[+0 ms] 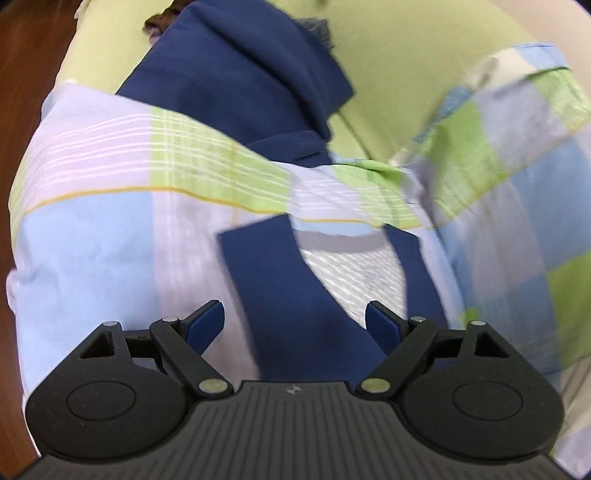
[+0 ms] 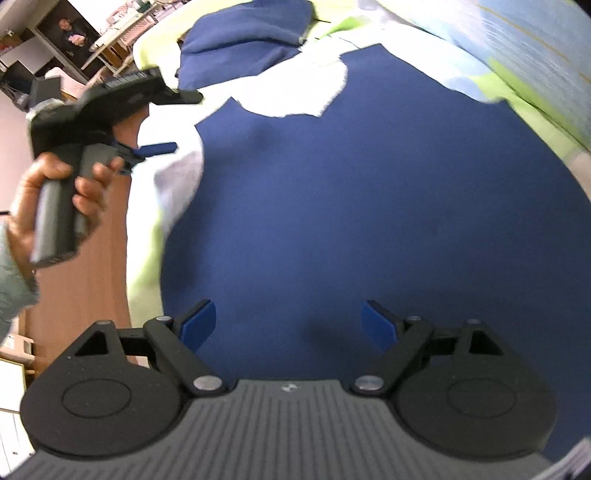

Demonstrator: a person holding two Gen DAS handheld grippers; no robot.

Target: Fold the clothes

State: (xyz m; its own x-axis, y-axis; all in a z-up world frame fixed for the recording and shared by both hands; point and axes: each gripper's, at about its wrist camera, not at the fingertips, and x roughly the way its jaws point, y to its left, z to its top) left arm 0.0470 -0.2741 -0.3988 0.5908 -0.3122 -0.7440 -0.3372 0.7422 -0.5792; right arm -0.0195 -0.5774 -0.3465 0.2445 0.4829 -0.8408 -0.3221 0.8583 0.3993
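Observation:
A navy blue sleeveless garment [image 2: 351, 206] lies spread flat on a checked bedsheet [image 1: 92, 229]; its shoulder straps [image 1: 273, 280] and neck opening show in the left wrist view. My left gripper [image 1: 294, 321] is open and empty, just above the strap end; it also shows in the right wrist view [image 2: 162, 122], held in a hand at the garment's left edge. My right gripper [image 2: 288, 321] is open and empty, low over the garment's body. A second navy garment [image 1: 236, 74] lies crumpled farther back on the bed.
A pale green pillow or cover [image 1: 406, 74] lies behind the crumpled garment. A checked quilt [image 1: 517, 177] is bunched at the right. Brown wooden floor [image 2: 85, 280] runs along the bed's left edge. Furniture and a seated person [image 2: 72, 33] are far back.

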